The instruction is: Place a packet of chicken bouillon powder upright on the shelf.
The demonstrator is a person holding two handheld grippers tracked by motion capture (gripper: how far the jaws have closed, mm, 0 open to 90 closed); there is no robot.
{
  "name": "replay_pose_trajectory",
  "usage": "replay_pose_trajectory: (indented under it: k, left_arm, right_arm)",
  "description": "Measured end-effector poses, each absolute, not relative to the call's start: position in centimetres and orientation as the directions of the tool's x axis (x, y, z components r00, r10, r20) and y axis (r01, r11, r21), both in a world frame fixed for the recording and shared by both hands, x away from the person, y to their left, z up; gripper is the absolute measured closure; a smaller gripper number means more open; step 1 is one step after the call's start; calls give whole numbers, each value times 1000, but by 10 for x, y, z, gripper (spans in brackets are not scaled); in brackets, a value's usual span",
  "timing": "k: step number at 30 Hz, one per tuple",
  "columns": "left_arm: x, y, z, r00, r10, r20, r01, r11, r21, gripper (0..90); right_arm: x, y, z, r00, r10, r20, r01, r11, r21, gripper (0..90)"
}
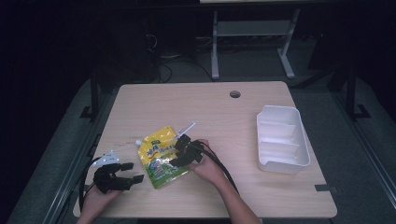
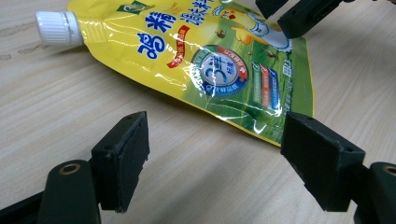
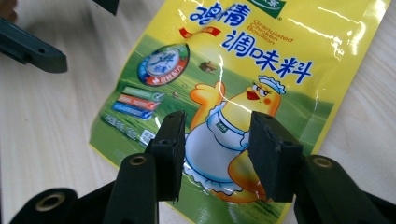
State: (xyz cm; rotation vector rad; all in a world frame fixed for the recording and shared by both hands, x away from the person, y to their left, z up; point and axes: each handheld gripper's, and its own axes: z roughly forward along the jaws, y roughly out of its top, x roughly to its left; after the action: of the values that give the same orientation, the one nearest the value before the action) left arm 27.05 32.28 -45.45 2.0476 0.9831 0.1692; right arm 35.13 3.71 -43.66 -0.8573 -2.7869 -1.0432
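White tray [image 1: 306,140] sits empty, well apart from yellow pouch [image 1: 161,156].

High view dim, surroundings black; table [image 1: 201,102] evenly lit. Glare streaks on pouch [image 2: 205,60]; near jaws slightly soft.

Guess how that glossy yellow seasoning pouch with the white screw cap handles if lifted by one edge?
The glossy yellow seasoning pouch will probably flop: its film is wrinkled and lies flat. The shiny surface may slip between pads. The white screw cap looks like the only stiff part.
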Motion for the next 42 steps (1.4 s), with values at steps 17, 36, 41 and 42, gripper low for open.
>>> replay_pose_trajectory:
  k: [17,36,41,42]
  left_arm:
    - [279,320,-454,653,717,-245,612,-307,729,237]
    - [317,316,-449,547,791,-274,699,-252,669,335]
    - [326,314,-452,529,797,-290,719,-240,653,355]
    - [328,314,-452,526,798,-296,722,-235,651,361]
  right_arm:
    - [349,42,-442,-851,494,177,494,640,589,573]
    - [347,42,-442,-850,499,169,492,639,591,576]
    - [347,42,-442,-851,499,164,490,640,592,576]
    - [347,42,-442,-851,499,164,489,640,592,576]
